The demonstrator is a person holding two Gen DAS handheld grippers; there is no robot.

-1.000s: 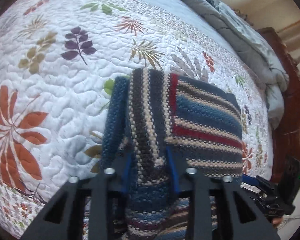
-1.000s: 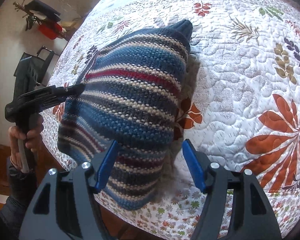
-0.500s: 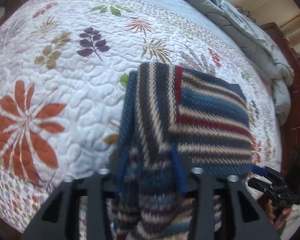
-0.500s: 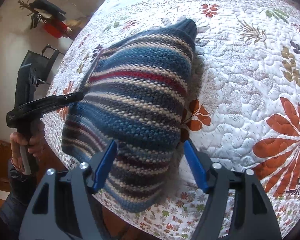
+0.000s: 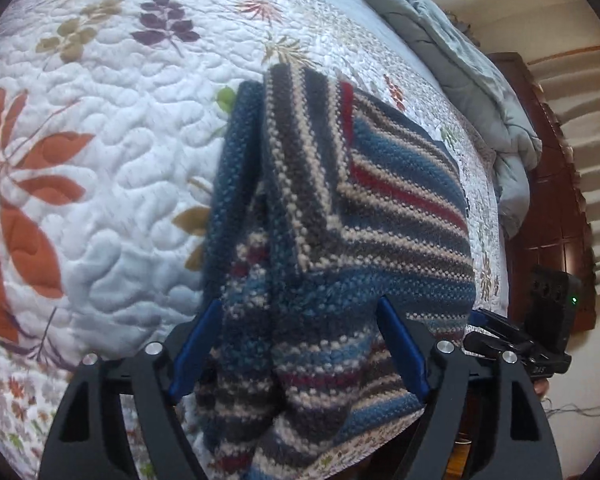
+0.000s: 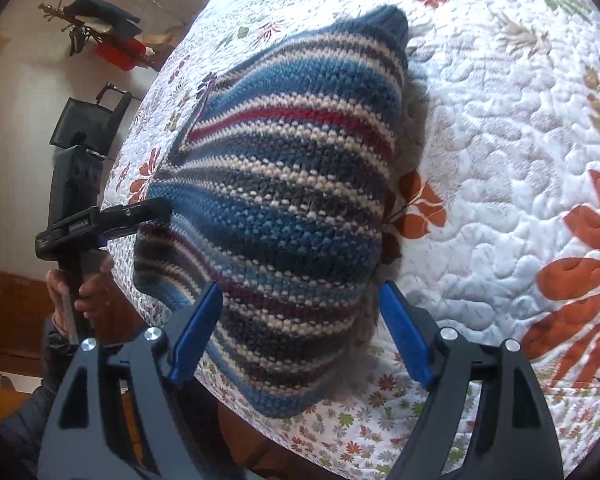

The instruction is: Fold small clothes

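A striped knit sweater [image 5: 380, 184], blue, cream, grey and red, lies folded on the floral quilt [image 5: 100, 160]. One sleeve is laid lengthwise over its left side. My left gripper [image 5: 300, 302] hangs over the sweater's near end. Its jaws are opening and the knit lies loose between the blue pads [image 5: 196, 352]. In the right wrist view the sweater [image 6: 292, 152] bulges up. My right gripper [image 6: 300, 285] straddles its near edge, its jaws opening too and nothing pinched. The left gripper [image 6: 140, 216] shows at the sweater's left edge, held by a hand [image 6: 80, 292].
A crumpled grey duvet [image 5: 460, 60] runs along the far side of the bed before a dark wooden headboard [image 5: 552, 200]. The right gripper [image 5: 500, 344] shows at the sweater's right. Beyond the bed edge stand a black bag [image 6: 84, 120] and a red object [image 6: 120, 54].
My left jaws have gone from shut on the sleeve fold to wide apart, letting the knit go, and the gripper has sunk a little. The right jaws have widened slightly.
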